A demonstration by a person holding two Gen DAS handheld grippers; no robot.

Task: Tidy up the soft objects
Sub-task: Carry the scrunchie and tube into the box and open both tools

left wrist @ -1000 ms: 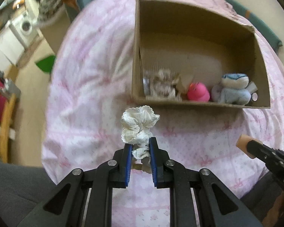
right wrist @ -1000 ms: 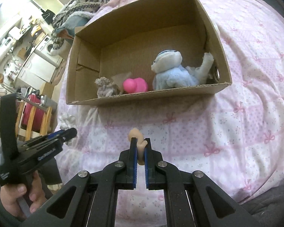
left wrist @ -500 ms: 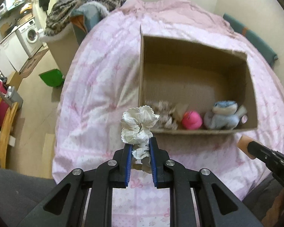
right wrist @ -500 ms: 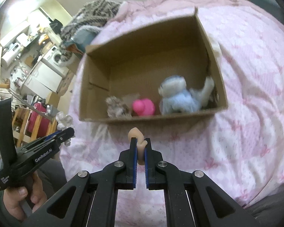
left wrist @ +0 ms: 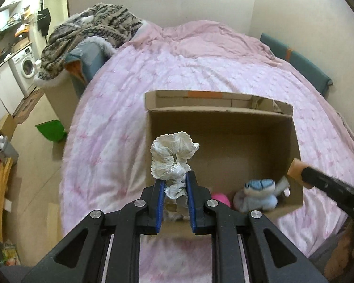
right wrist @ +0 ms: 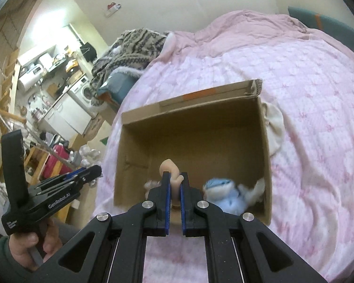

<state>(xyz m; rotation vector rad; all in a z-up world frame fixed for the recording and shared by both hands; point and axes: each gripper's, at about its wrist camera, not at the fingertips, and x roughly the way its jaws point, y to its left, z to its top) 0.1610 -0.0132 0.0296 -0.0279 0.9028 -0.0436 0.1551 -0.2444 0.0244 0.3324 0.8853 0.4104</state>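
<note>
My left gripper [left wrist: 175,176] is shut on a white ruffled scrunchie [left wrist: 173,159] and holds it above the near left part of an open cardboard box [left wrist: 224,120]. My right gripper [right wrist: 175,176] is shut on a small peach soft piece [right wrist: 170,168] above the box's near edge [right wrist: 265,141]. Inside the box lie a blue and white plush [left wrist: 257,194], a pink toy [left wrist: 220,199] and a pale fabric item, partly hidden by the fingers. The right gripper's tip shows at the right of the left wrist view [left wrist: 318,181].
The box sits on a pink quilted bed [left wrist: 200,70]. A patterned blanket pile [left wrist: 87,35] lies at the bed's far left. A white cloth [right wrist: 275,127] lies right of the box. A washing machine [left wrist: 26,67] and a green object [left wrist: 50,131] stand on the floor left.
Both grippers have risen and moved forward from in front of the box to above its near part, still holding their items. The view now looks down into the box.
</note>
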